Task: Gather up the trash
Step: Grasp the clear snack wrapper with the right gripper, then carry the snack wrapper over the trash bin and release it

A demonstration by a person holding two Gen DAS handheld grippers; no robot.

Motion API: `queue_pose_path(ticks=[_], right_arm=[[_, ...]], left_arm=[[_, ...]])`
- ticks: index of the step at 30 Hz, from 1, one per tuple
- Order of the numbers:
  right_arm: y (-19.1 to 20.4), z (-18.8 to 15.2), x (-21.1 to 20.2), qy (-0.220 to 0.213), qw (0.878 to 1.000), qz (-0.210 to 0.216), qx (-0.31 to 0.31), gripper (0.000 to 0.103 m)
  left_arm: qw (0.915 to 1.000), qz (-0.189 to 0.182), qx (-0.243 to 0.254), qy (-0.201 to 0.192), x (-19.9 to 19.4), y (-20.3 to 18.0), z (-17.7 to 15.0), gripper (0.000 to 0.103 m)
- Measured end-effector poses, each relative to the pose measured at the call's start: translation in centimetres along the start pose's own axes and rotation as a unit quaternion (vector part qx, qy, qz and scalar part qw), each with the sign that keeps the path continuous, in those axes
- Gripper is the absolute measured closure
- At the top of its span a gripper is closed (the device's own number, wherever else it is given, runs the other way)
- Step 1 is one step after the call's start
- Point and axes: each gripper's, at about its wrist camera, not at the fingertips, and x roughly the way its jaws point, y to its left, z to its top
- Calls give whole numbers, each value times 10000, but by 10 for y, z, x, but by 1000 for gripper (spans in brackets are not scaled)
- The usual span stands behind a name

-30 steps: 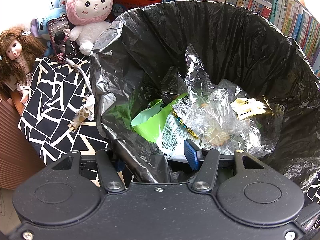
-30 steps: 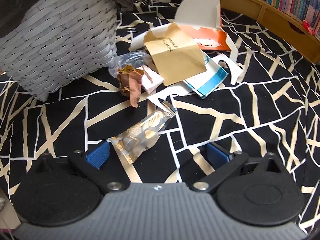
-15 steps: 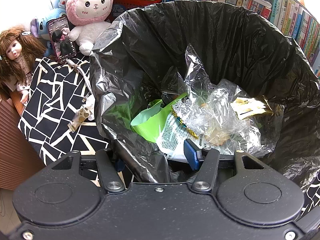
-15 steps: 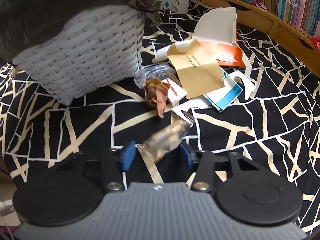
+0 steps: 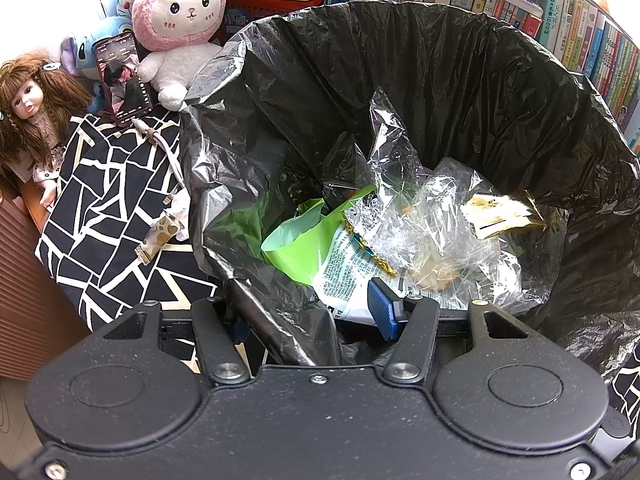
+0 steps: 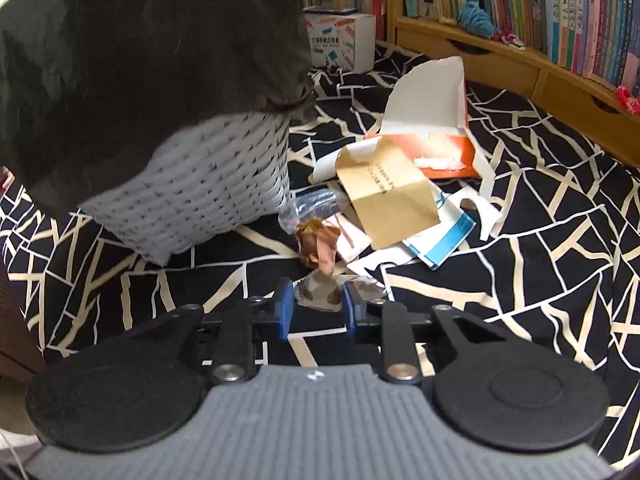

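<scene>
Left wrist view: left gripper (image 5: 310,312) pinches the rim of the black trash bag (image 5: 440,92), holding it open. Right wrist view: right gripper (image 6: 316,306), jaws just closing, pinches the snack wrapper (image 6: 316,292), lifted off the patterned cloth (image 6: 520,280). Next: carry it over the bag, release.

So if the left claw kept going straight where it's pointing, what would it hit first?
Probably the white printed wrapper just past its tips, lying atop the trash inside the black bin bag. Depth is hard to judge in this view.
</scene>
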Motion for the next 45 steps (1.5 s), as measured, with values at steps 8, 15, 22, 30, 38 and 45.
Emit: queue_pose_path(ticks=[8, 15, 22, 30, 38, 45], right_arm=[[-6, 11, -19, -305, 9995, -5, 98, 75], [-19, 38, -58, -1010, 9944, -14, 318, 75], [-27, 89, -123, -2244, 9727, 337, 480, 75], [0, 128, -159, -2921, 9463, 1370, 219, 75], [54, 139, -140, -2663, 9436, 1934, -355, 70], [66, 132, -129, -2412, 9477, 2046, -430, 38]], left_arm=[[10000, -1, 0, -1, 0, 0, 0, 48], [10000, 4, 17, 3, 1, -1, 0, 48], [10000, 4, 17, 3, 1, -1, 0, 48], [10000, 1, 13, 0, 1, -1, 0, 48], [10000, -3, 14, -2, 1, -1, 0, 48], [10000, -6, -1, -12, 1, -2, -1, 48]])
